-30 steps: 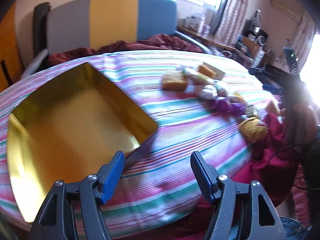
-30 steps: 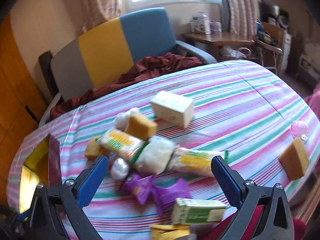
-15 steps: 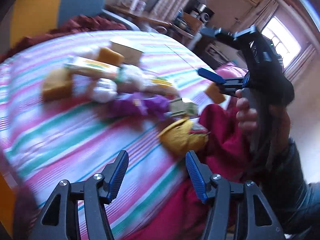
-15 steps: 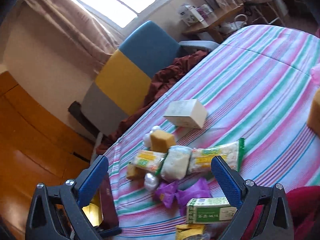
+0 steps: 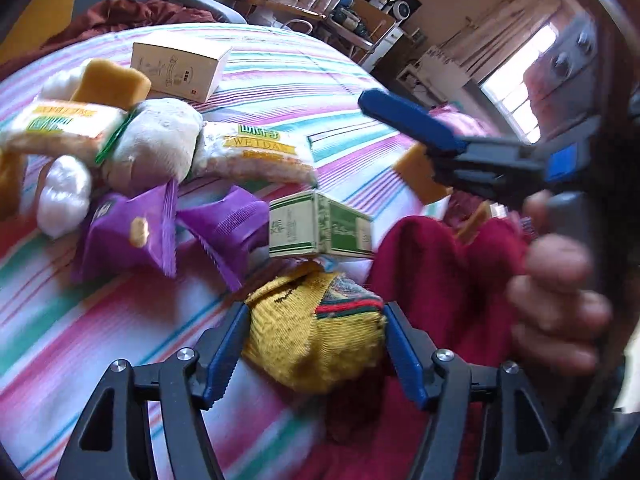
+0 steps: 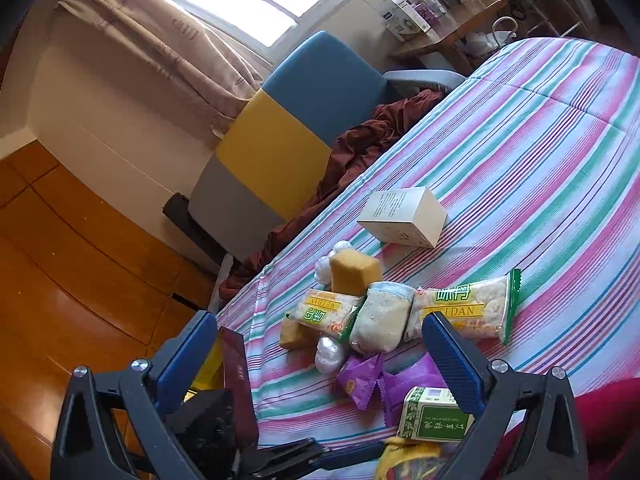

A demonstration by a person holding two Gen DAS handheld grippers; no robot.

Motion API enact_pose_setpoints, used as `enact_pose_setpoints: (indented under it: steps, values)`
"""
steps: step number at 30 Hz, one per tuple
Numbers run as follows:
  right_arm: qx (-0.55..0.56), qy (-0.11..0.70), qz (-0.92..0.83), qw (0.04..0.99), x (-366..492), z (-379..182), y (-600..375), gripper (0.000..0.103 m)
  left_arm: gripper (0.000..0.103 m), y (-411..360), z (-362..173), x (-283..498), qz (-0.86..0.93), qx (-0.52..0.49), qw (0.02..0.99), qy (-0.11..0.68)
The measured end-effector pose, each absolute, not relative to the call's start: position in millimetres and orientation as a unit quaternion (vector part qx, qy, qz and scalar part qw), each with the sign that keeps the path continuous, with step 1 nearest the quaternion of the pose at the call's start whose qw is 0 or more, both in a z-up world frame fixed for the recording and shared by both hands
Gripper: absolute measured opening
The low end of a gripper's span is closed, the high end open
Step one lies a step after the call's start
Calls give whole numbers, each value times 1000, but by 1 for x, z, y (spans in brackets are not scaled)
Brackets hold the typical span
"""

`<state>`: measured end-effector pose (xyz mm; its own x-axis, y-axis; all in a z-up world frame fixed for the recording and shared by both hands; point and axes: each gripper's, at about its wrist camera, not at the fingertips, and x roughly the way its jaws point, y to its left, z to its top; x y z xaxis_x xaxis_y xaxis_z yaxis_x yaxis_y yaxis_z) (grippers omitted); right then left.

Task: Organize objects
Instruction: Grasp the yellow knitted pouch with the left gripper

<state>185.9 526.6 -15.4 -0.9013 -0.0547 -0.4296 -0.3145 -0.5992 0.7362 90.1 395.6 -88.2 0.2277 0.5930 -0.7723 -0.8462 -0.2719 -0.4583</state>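
A yellow knitted sock bundle (image 5: 316,332) with red and green stripes lies at the near edge of the striped bed. My left gripper (image 5: 314,344) is open, its blue pads on either side of the bundle. My right gripper (image 6: 320,356) is open and empty, held above the pile; it also shows in the left wrist view (image 5: 404,116). The pile holds a green box (image 6: 434,414), purple packets (image 6: 360,376), two Weidan snack packs (image 6: 464,308), a white sock roll (image 6: 382,318), sponges (image 6: 354,272) and a white carton (image 6: 404,216). The bundle shows in the right wrist view (image 6: 404,460).
A dark red box wall with a gold inside (image 6: 236,384) sits at the bed's left. A red garment (image 5: 444,264) lies beside the bundle. Another sponge (image 5: 418,176) lies further right. A striped armchair (image 6: 288,128) stands behind the bed.
My left gripper swung from the gold box to the right and came down around the yellow sock bundle. My right gripper lifted and tilted above the pile.
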Motion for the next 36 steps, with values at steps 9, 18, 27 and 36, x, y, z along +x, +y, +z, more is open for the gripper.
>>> enact_pose_setpoints:
  steps: [9, 18, 27, 36]
  values:
    - [-239, 438, 863, 78, 178, -21, 526, 103, 44, 353, -78, 81, 648, -476, 580, 133]
    - [-307, 383, 868, 70, 154, -22, 506, 102, 44, 264, -66, 63, 715, -428, 526, 171]
    - [-471, 230, 848, 76, 95, -49, 454, 76, 44, 245, -74, 53, 728, -432, 515, 135]
    - [-527, 115, 837, 91, 57, -77, 436, 74, 45, 238, -77, 51, 726, -437, 519, 109]
